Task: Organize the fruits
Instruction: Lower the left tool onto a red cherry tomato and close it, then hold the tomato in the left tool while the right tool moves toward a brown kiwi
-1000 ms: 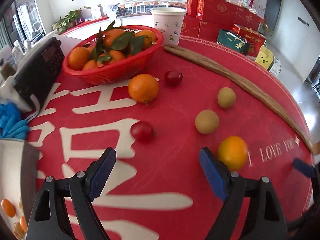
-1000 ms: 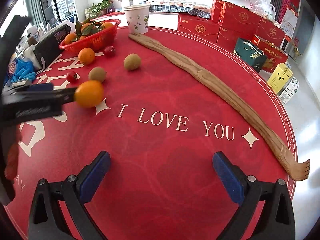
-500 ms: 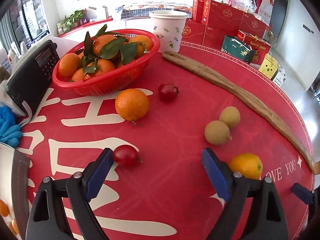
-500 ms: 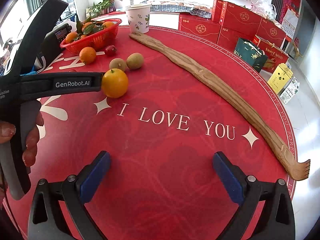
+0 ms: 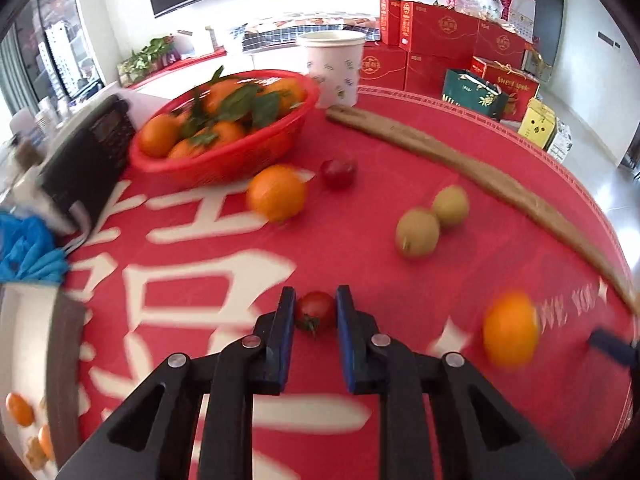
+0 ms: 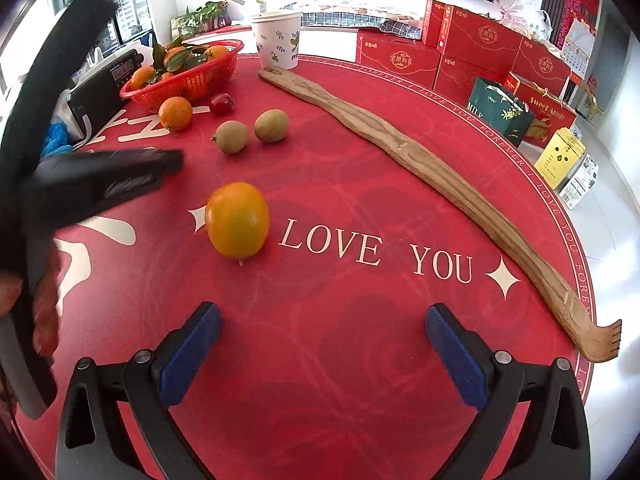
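Note:
My left gripper (image 5: pixel 316 295) is shut on a small red tomato (image 5: pixel 314 312) that rests on the red tablecloth (image 5: pixel 360 272). In the right wrist view that gripper is a dark blur (image 6: pixel 108 176), held by a hand, and it hides the tomato. My right gripper (image 6: pixel 322 314) stands open over the cloth with nothing between its fingers. An orange (image 6: pixel 237 220) lies just ahead of it to the left. Two kiwis (image 5: pixel 417 232) (image 5: pixel 451 205), another orange (image 5: pixel 276 192) and a dark red fruit (image 5: pixel 339 173) lie loose. A red basket (image 5: pixel 240 152) holds leafy oranges.
A long wooden back scratcher (image 6: pixel 420 160) curves along the right side of the table. A white paper cup (image 5: pixel 336 68) stands behind the basket. A black radio (image 5: pixel 88 156) and a blue cloth (image 5: pixel 28 248) sit at the left. Red gift boxes (image 6: pixel 472 48) are stacked beyond the table.
The left gripper slid over to the small red tomato and its jaws closed on it. The right gripper has stayed where it was, still open.

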Motion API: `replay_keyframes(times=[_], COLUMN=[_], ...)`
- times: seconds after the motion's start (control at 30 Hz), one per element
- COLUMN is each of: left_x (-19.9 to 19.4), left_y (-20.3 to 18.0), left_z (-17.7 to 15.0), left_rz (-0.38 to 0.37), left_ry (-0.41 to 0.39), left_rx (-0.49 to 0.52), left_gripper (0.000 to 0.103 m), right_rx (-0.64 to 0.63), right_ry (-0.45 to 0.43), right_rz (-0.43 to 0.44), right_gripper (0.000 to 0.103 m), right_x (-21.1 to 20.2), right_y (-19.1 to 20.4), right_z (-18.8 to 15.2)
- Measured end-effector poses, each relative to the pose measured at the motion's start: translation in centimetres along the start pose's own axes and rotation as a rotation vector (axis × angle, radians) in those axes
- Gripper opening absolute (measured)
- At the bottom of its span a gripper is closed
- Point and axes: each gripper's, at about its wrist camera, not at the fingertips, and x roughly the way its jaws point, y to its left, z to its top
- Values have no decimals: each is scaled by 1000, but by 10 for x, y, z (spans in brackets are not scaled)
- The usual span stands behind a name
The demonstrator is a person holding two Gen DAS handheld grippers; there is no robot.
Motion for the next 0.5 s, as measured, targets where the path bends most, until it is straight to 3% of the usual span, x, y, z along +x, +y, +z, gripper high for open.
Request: replay_keyframes(times=[0.3,0.5], left_x=[-45,-57], left_y=[49,62], left_z=[-71,-93], left_rz=[31,30], left_ry=[-25,-53], left_rx=[-50,-64], left_gripper=[22,22], right_rx=[21,1], right_ry=[-7,-20], right_rz=[-10,2], right_gripper=[103,103], right_x=[2,3], right_y=[2,10], right_z=[4,4])
